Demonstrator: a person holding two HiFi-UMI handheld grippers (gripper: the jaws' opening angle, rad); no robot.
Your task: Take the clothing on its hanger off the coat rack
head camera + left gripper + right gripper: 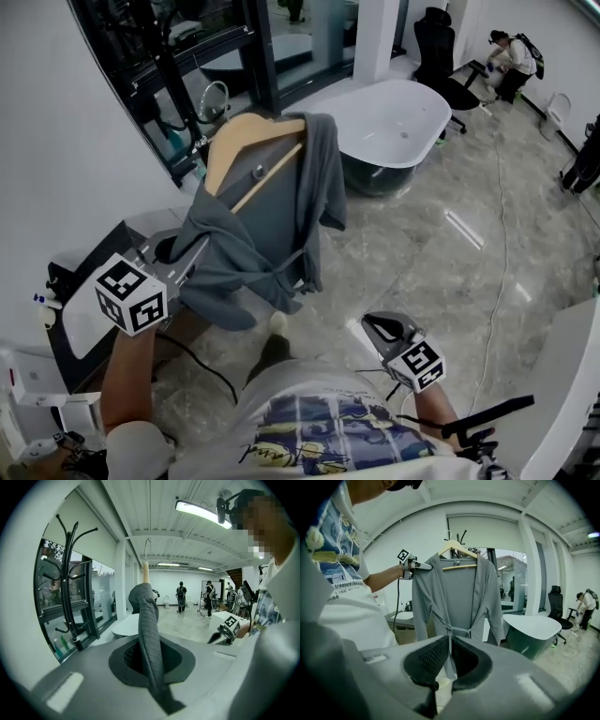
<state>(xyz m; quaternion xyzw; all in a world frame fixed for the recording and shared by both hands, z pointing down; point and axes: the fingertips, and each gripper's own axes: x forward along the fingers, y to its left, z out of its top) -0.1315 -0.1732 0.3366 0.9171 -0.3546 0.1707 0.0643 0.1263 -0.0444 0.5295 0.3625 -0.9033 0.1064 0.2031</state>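
Clothing: one grey robe (272, 216) hung on one wooden hanger (246, 141). Of two, the left hand-held gripper (185, 257) clenched its shoulder cloth; the right hand-held gripper (379, 326), nearly closed, held nothing, robe well ahead.

Matt grey cloth robe (253, 234), smooth wooden hanger (239, 136), glossy floor (422, 244).
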